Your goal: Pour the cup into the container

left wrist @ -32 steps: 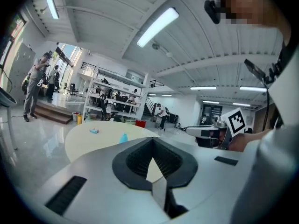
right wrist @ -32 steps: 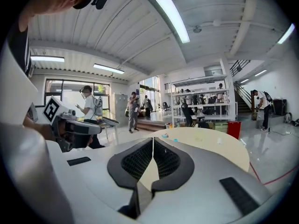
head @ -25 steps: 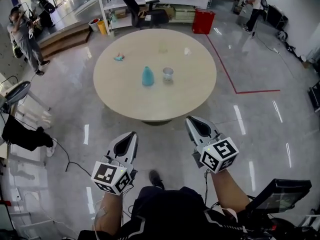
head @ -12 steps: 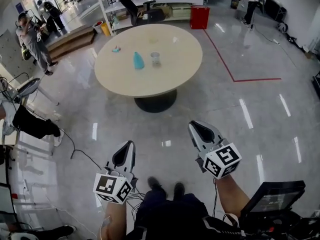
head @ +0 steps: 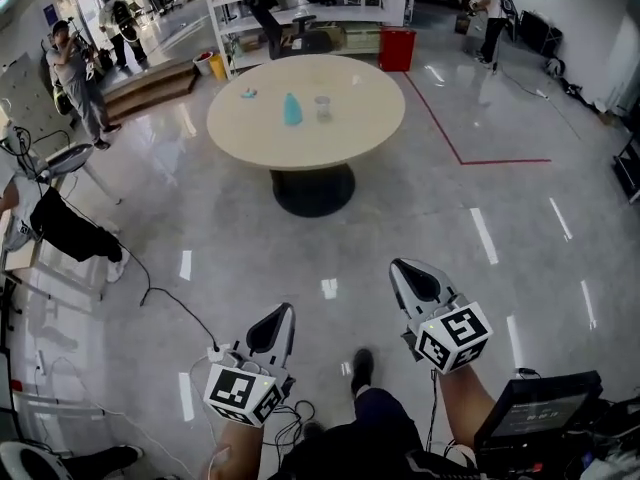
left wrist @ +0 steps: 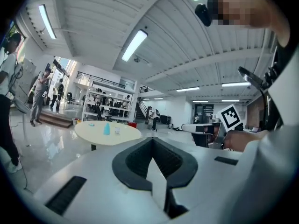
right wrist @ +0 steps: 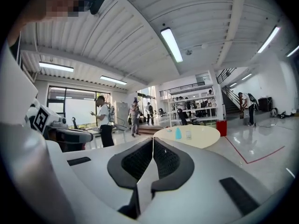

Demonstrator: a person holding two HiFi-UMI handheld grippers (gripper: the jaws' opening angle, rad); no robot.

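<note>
A round beige table (head: 345, 133) stands far ahead of me. On it are a teal container (head: 292, 110) and a clear cup (head: 322, 107) to its right. Both also show small in the left gripper view, teal container (left wrist: 106, 129) and cup (left wrist: 117, 130), and in the right gripper view, container (right wrist: 178, 133) and cup (right wrist: 188, 134). My left gripper (head: 281, 319) is shut and empty, low over the floor. My right gripper (head: 408, 273) is likewise shut with nothing in it. Both are several steps away from the table.
A small light-blue item (head: 248, 94) lies on the table's far left. White shelves (head: 300, 8), a red bin (head: 397, 48) and an office chair stand behind the table. People stand at the left (head: 75, 73) and far right. Cables (head: 170, 303) run across the shiny floor.
The table has shrunk and slid farther away in the head view as I stepped back. Both grippers stay shut and have sunk lower in the frame.
</note>
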